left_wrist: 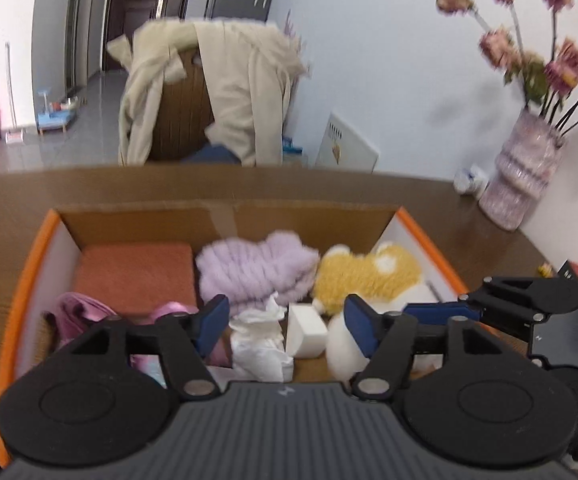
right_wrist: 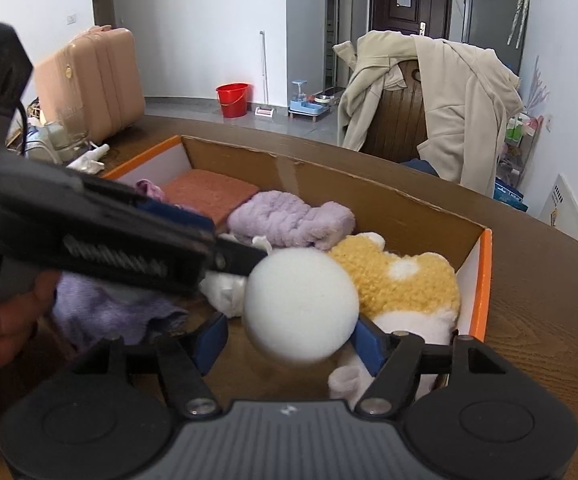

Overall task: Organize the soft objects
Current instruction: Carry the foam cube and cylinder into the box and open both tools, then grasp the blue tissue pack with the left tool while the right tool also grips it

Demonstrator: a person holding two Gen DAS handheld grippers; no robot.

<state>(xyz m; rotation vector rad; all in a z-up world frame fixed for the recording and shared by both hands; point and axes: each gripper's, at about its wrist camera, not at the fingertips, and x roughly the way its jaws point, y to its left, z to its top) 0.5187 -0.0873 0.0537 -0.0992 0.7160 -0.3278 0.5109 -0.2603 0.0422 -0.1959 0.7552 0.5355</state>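
Soft things sit gathered in the cardboard box [left_wrist: 225, 216] with orange rim, which rests on the brown wooden worktop [left_wrist: 9, 216].

Box contents, from my left wrist view: terracotta pad [left_wrist: 135, 276] flat at the far left; lilac fluffy cloth [left_wrist: 257, 268] bunched beside it; yellow-and-white plush toy [left_wrist: 369, 276] at the right end. Nearer me: pink shiny fabric [left_wrist: 85, 314] at left, crumpled white tissue [left_wrist: 259, 340] in the middle, a white foam block [left_wrist: 307, 332] just beside it.

White foam ball [right_wrist: 301, 306]: in my right wrist view it sits between the right gripper [right_wrist: 289, 340] pads. Right pad looks to be touching it; left pad stands apart. Jaws are spread wide, not clamping it. Whether the ball rests on anything below, I cannot tell.

Left gripper [left_wrist: 285, 320]: jaws wide, nothing pinched; tissue and foam block show between the pads but lie below in the box. From the right wrist view this gripper reaches in from the left over the box, with the person's fingers [right_wrist: 9, 320] on its handle.

Beyond the box: vase with dried pink flowers [left_wrist: 525, 172] on the worktop's far right; chair draped with a cream coat [right_wrist: 441, 100] behind; pink suitcase [right_wrist: 89, 84] at left; red bucket [right_wrist: 233, 98] on the floor.
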